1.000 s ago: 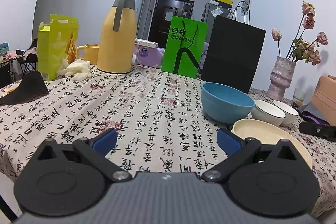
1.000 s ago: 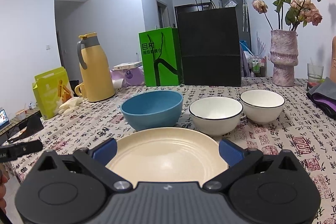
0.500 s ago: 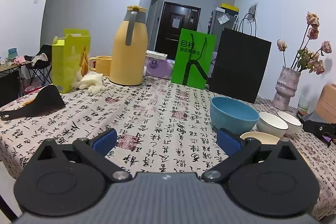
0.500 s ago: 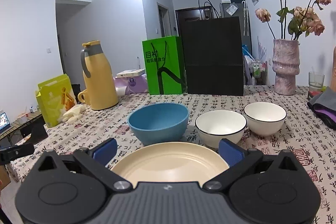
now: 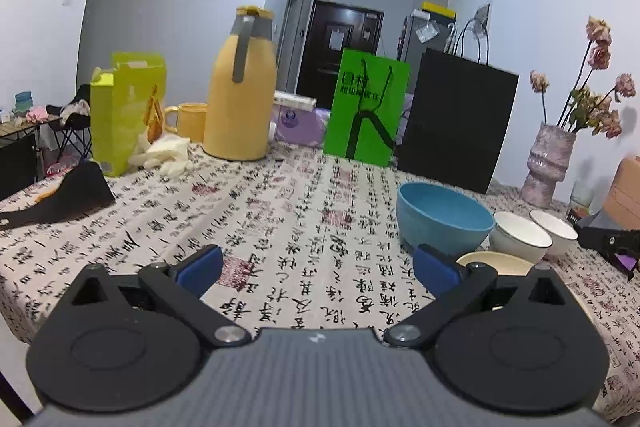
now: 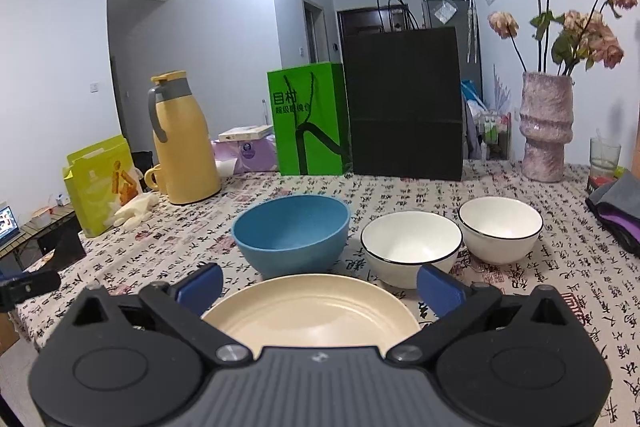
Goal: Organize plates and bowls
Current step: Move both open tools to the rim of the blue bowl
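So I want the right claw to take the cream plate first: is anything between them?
Nothing visible. The right claw is open, and the cream plate lies directly ahead on the tablecloth; the blue bowl sits beyond it.

The left hand-held gripper [image 5: 316,265] is held level above the table near its front edge, its two blue-padded fingers [image 5: 199,264] spread wide apart with nothing between them. The right hand-held gripper [image 6: 319,285] is likewise level and low at the table's front edge, fingers [image 6: 439,290] spread wide and gripping nothing. In the left wrist view the right one shows as a dark shape at the far right; in the right wrist view the left one shows at the far left edge.
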Demonstrator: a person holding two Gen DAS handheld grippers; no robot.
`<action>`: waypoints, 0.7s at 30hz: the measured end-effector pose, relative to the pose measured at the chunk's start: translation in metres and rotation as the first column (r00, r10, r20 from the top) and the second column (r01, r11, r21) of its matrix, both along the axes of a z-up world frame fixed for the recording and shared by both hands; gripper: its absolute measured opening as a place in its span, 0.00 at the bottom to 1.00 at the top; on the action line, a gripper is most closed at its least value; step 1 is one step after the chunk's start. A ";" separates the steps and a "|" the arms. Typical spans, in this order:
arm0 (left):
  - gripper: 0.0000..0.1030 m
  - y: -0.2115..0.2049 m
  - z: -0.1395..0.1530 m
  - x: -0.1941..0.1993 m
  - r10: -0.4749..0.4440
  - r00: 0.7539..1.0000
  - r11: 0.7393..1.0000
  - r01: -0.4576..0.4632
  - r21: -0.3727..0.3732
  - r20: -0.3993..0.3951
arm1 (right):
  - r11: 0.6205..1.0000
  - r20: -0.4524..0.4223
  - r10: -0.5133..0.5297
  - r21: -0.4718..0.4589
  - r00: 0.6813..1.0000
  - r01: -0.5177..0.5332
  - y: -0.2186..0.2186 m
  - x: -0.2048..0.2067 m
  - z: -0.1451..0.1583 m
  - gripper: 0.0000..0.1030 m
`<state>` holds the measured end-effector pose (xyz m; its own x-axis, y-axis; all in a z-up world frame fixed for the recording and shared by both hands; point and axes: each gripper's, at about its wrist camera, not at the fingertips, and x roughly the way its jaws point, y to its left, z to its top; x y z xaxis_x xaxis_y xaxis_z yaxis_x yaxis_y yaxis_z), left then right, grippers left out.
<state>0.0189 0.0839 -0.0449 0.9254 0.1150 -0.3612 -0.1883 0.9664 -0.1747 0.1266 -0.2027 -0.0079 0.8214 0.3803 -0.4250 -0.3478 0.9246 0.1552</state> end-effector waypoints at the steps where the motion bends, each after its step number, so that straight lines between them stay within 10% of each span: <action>1: 1.00 -0.001 -0.001 0.005 -0.004 1.000 1.000 0.004 -0.006 -0.009 | 1.000 -0.007 0.000 -0.004 1.000 0.000 0.000 0.004 0.000 1.00; 21: 1.00 -0.029 0.021 0.099 -0.051 0.997 0.994 0.045 -0.102 -0.055 | 0.998 -0.050 0.070 -0.006 0.996 -0.070 -0.007 0.090 0.023 1.00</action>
<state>0.1178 0.0552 -0.0243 0.9065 0.0313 -0.4210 -0.1544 0.9528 -0.2616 0.2162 -0.2100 0.0153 0.7707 0.4326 -0.4678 -0.4038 0.8996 0.1665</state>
